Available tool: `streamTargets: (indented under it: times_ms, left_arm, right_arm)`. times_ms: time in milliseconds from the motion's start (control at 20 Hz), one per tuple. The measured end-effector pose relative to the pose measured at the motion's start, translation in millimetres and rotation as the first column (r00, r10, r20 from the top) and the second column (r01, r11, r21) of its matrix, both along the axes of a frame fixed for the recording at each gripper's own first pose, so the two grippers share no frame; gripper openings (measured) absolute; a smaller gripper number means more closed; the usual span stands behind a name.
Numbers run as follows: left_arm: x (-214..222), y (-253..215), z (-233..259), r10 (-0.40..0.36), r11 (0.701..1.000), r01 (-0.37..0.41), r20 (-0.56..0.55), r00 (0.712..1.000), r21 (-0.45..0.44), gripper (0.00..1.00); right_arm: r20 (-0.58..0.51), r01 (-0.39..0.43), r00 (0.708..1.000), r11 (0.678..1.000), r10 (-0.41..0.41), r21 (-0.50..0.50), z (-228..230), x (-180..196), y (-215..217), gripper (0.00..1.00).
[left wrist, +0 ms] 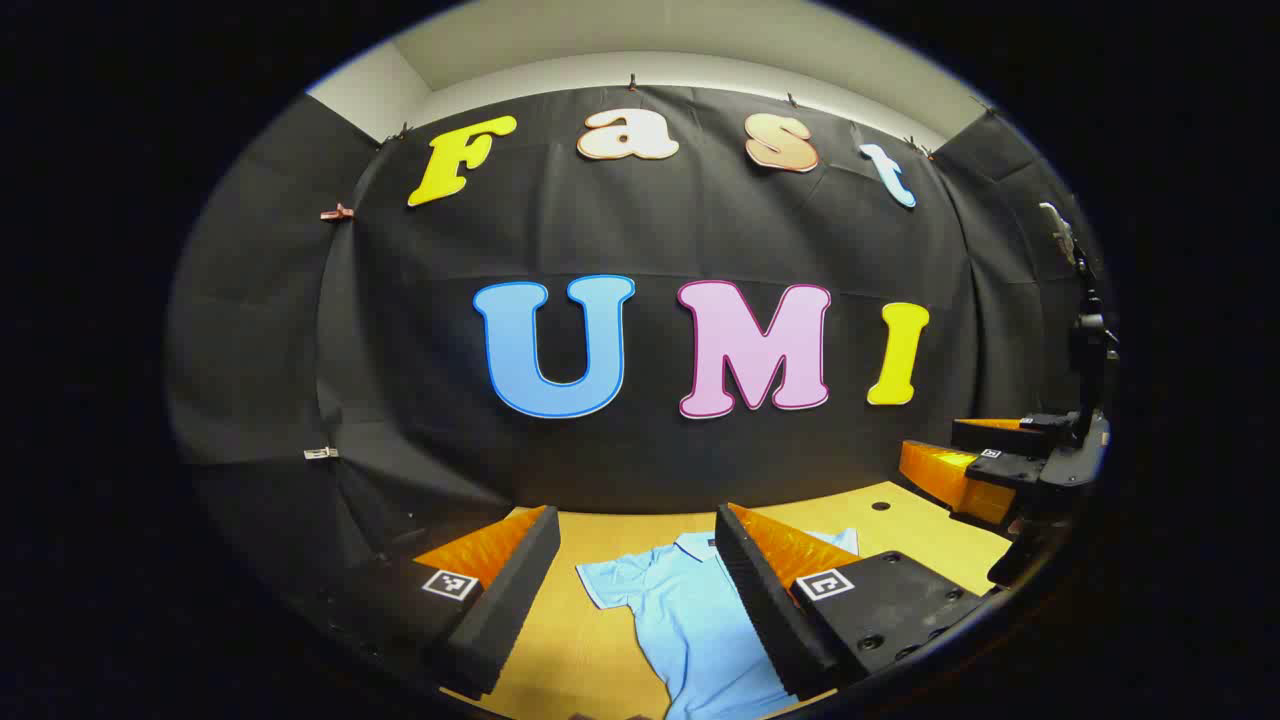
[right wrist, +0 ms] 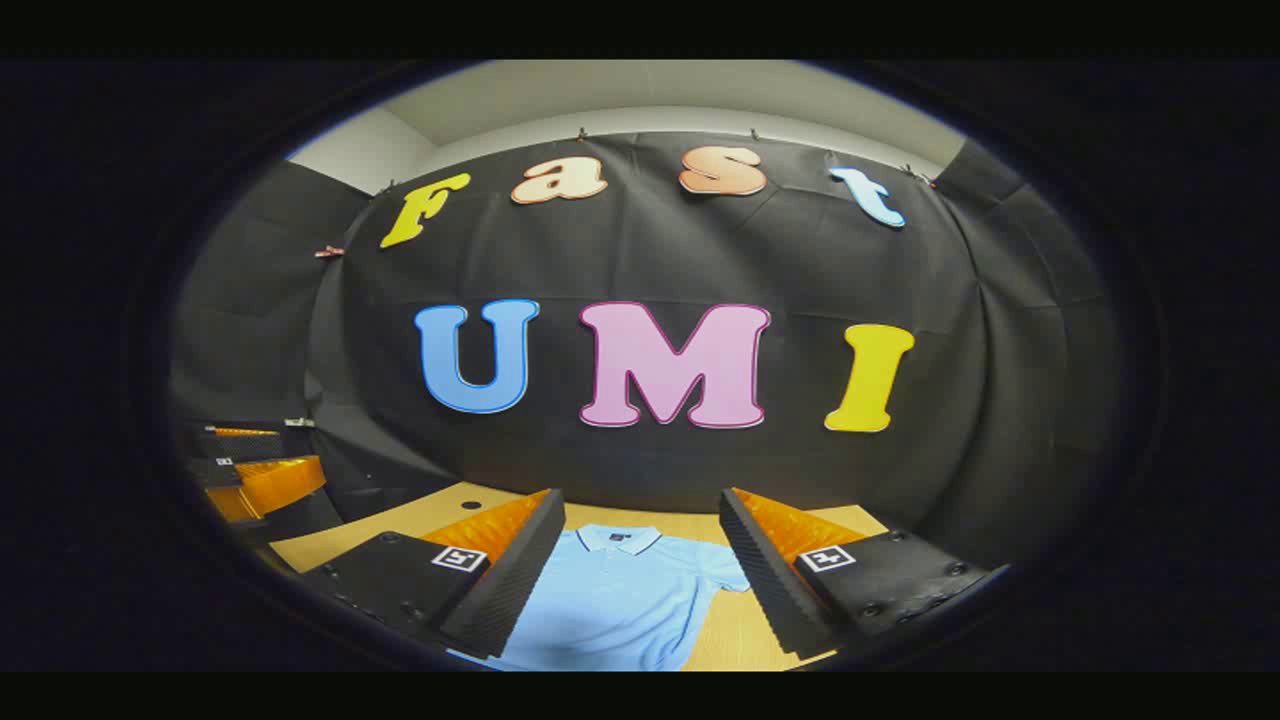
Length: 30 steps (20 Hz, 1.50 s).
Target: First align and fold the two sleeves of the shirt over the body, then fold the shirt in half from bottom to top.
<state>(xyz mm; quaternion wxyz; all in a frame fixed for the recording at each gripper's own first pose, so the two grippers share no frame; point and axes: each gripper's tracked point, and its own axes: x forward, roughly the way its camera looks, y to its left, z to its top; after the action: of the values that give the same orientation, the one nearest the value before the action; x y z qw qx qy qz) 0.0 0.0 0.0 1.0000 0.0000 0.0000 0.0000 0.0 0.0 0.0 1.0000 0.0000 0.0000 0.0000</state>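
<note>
While both grippers hang above the desk with nothing between their fingers, no fold has begun. The left gripper (left wrist: 640,590) has its jaws spread wide and holds nothing; ahead of it and below lies the shirt (left wrist: 690,620), flat on the desk (left wrist: 590,650), collar toward the far wall, hem toward the person. From this side one short sleeve (left wrist: 610,580) spreads out between the fingers, so the left gripper sits nearer that sleeve. The right gripper (right wrist: 640,585) is likewise wide open and empty; in its own view the collar (right wrist: 620,540) is straight ahead and the other sleeve (right wrist: 720,570) juts out near its right finger. It also appears at the right edge of the left gripper view (left wrist: 985,465), well apart from the shirt.

The shirt's long axis runs away from the person, roughly along both grippers' line of sight. Each sleeve lies on its own gripper's side, so I judge the sleeve fold calls for each gripper to drop onto its near sleeve and carry it inward across the body.
</note>
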Motion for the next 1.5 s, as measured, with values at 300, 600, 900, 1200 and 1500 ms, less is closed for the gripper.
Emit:
streamTargets:
  times_ms: [300, 600, 900, 1200, 1500]
  left_arm:
    - [-13.8, 13.6, -1.2, -0.023, 1.0, 0.023, 0.0, 1.0, -0.009, 1.0]
    - [-2.0, 13.2, -8.3, -0.015, 1.0, 0.015, -0.009, 1.0, -0.022, 1.0]
    - [18.9, -8.4, -14.6, -0.052, 0.998, 0.052, 0.0, 0.999, -0.034, 1.0]
    - [42.5, -21.9, -26.4, -0.099, 0.994, 0.098, -0.039, 0.994, -0.049, 1.0]
    - [71.3, -16.5, -39.5, -0.071, 0.996, 0.067, -0.084, 0.994, -0.059, 1.0]
  right_arm:
    - [0.027, 0.044, 0.999, 0.999, -0.044, -0.009, 5.6, -12.9, 10.1, 0.97]
    - [0.033, 0.046, 0.998, 0.999, -0.046, -0.017, 4.4, -5.2, 5.3, 0.97]
    - [0.028, 0.089, 0.996, 0.996, -0.088, -0.018, 0.3, -1.9, -14.5, 0.97]
    - [-0.028, 0.119, 0.992, 0.993, -0.119, -0.019, -22.8, 6.1, -36.2, 0.97]
    - [-0.19, 0.134, 0.972, 0.99, -0.14, -0.042, -79.0, 49.9, -75.9, 0.97]
